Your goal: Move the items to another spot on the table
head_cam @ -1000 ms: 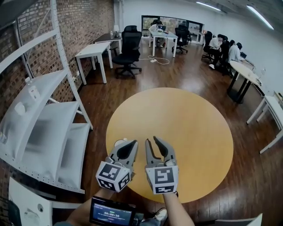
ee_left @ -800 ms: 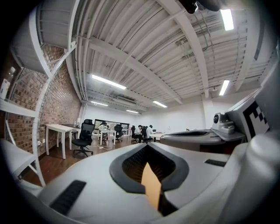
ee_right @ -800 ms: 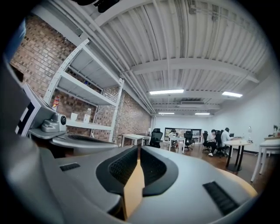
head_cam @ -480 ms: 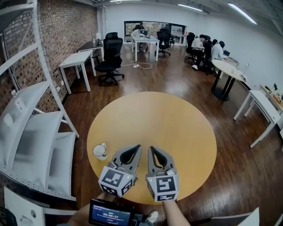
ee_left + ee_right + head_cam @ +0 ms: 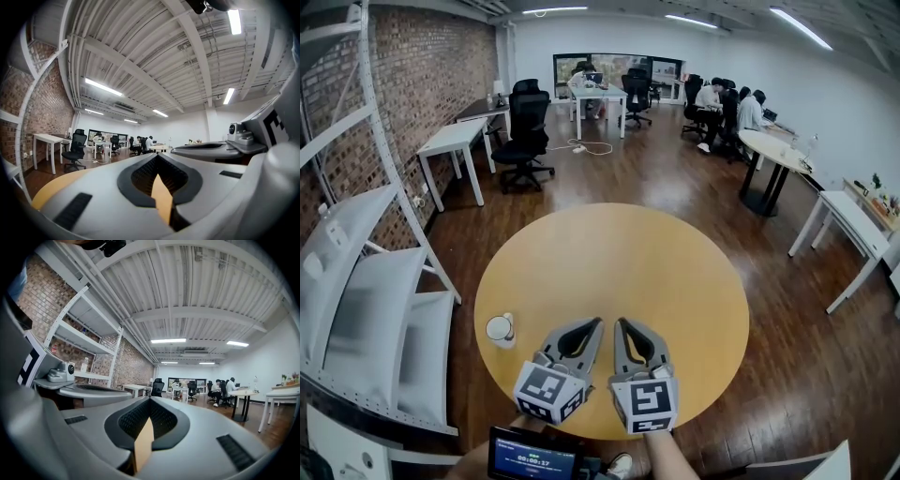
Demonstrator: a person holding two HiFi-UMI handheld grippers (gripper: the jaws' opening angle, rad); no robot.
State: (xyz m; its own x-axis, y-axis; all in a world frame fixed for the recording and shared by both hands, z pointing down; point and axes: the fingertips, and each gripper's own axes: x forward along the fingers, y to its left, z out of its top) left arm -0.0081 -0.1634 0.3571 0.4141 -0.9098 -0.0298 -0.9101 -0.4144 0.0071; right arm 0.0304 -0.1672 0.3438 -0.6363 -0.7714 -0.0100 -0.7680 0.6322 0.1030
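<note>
Cup (image 5: 500,329) interior unreadable; table (image 5: 609,253) near edge partly hidden.

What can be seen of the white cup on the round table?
The white cup stands upright, mouth up, near the left edge of the round yellow table. It looks ceramic; a handle cannot be made out for sure. It stands apart from the left gripper, and only the table touches it.
</note>
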